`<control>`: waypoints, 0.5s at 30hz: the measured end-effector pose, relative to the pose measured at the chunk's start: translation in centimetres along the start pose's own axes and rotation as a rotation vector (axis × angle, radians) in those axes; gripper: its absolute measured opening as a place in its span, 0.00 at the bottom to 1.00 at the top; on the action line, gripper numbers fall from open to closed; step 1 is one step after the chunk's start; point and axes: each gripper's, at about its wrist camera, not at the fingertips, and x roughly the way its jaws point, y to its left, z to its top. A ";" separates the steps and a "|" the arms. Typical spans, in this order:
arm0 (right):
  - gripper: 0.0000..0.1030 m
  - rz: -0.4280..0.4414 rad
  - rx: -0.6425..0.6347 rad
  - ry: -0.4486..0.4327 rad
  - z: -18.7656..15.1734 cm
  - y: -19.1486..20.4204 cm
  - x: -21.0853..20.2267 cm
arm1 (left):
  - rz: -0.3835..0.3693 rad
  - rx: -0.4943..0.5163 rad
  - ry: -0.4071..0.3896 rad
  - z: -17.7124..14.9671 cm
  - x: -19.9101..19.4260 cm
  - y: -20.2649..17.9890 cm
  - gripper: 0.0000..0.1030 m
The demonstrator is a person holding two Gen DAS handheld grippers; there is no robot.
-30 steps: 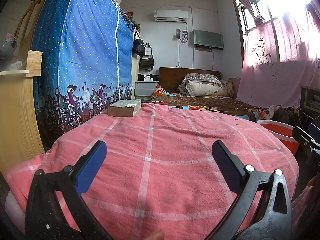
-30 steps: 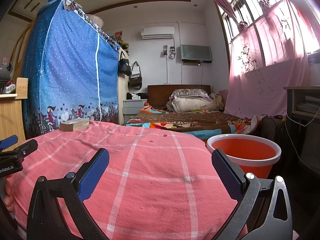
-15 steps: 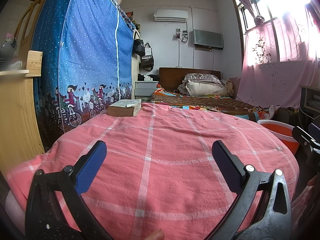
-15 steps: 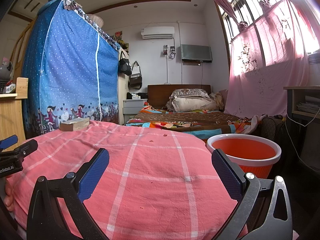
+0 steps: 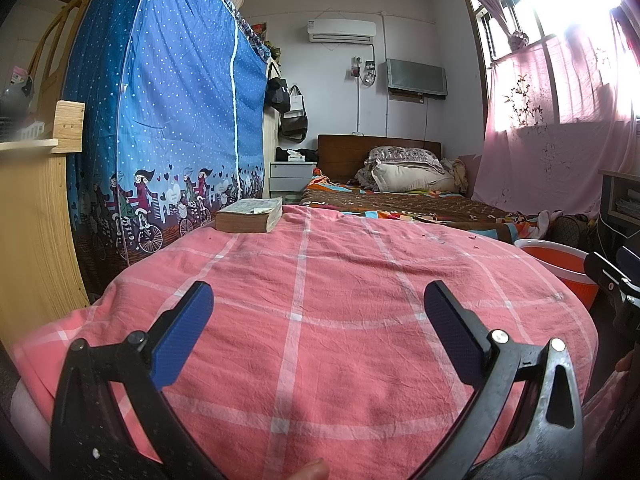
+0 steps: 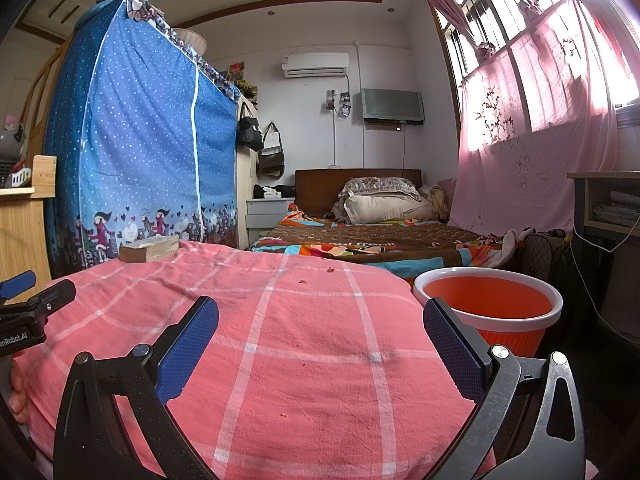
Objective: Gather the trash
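Small reddish crumbs (image 6: 303, 281) lie scattered on the pink checked cloth (image 6: 304, 344) covering the table; more crumbs (image 5: 474, 237) show at its far right in the left wrist view. An orange bin with a white rim (image 6: 486, 306) stands on the floor right of the table, also in the left wrist view (image 5: 554, 258). My left gripper (image 5: 318, 312) is open and empty above the cloth (image 5: 304, 320). My right gripper (image 6: 320, 326) is open and empty near the table's right side.
A thick old book (image 5: 250, 214) lies at the table's far left corner. A blue fabric wardrobe (image 5: 168, 120) stands at left beside a wooden shelf (image 5: 32, 208). A bed (image 6: 372, 236) lies beyond, a pink curtain (image 6: 532, 140) and desk (image 6: 608, 208) at right.
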 end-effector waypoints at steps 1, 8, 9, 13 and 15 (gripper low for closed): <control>1.00 0.000 0.000 0.000 0.0 0.0 0.0 | 0.000 0.001 0.000 0.0 0.0 0.0 1.00; 1.00 0.000 0.001 0.000 0.0 0.0 0.0 | 0.001 0.001 0.000 0.0 0.0 -0.1 1.00; 1.00 0.000 0.001 0.000 0.0 0.0 0.0 | 0.000 0.001 0.000 0.0 -0.1 -0.1 1.00; 1.00 0.000 0.001 0.000 0.1 0.0 0.0 | -0.002 -0.002 -0.005 -0.1 -0.1 0.0 1.00; 1.00 0.000 0.001 0.000 0.1 0.0 0.0 | 0.003 -0.002 -0.005 -0.1 -0.1 0.2 1.00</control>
